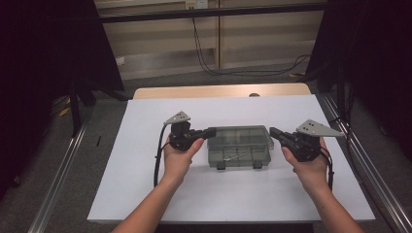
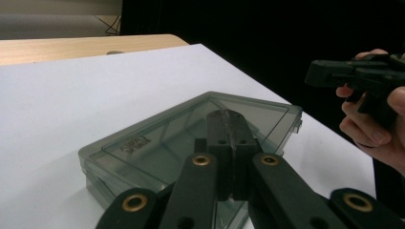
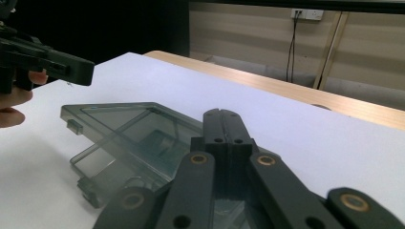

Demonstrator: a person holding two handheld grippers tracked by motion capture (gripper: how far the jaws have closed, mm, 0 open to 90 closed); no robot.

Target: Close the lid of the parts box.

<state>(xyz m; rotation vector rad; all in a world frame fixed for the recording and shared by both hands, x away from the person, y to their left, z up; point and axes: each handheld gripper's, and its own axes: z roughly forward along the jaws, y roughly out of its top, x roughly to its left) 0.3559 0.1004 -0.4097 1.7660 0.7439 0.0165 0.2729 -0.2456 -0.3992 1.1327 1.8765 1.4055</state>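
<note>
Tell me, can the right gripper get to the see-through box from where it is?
Probably yes. The right gripper sits just off the right end of the smoky plastic box, jaws shut, and nothing lies between them on the white sheet.

My box (image 1: pixel 238 145) sits flat on the white sheet, right in the middle of the table. It's a smoky, see-through plastic case, lid shut, with two dark latches on the edge facing me. Inside I can make out dividers and a small metal piece (image 1: pixel 233 156) near the front.
</note>
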